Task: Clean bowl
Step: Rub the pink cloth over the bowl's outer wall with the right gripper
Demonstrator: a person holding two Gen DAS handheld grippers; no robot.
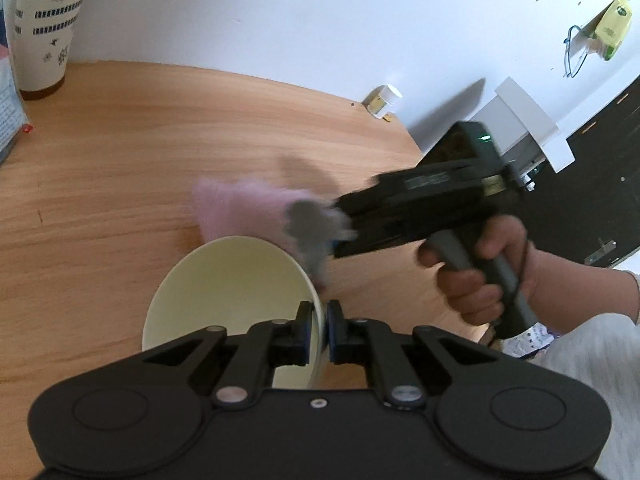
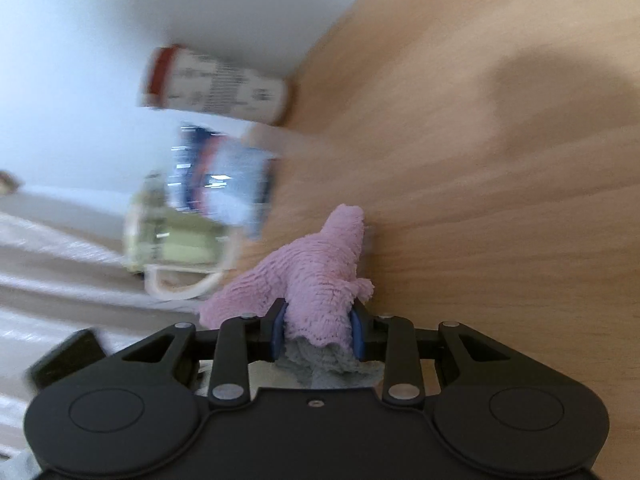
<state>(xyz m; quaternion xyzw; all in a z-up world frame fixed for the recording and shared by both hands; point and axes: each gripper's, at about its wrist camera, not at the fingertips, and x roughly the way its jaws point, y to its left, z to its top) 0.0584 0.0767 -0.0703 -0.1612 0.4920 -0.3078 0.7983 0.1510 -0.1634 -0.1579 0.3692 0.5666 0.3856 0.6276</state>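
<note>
Left tool (image 1: 318, 330) clamped on bowl (image 1: 228, 280) rim; right tool (image 2: 318, 334) closed on pink cloth (image 2: 316, 272); labels blurred, unreadable.

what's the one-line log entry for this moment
left gripper: shut on bowl rim | right gripper: shut on pink cloth | cloth beside bowl, contact unclear (blur) | table

My matte black two-finger gripper (image 1: 325, 334) with blue pads, silver pivot screws, grey handle, bare-skinned hand (image 1: 484, 272), pale sleeve.
</note>
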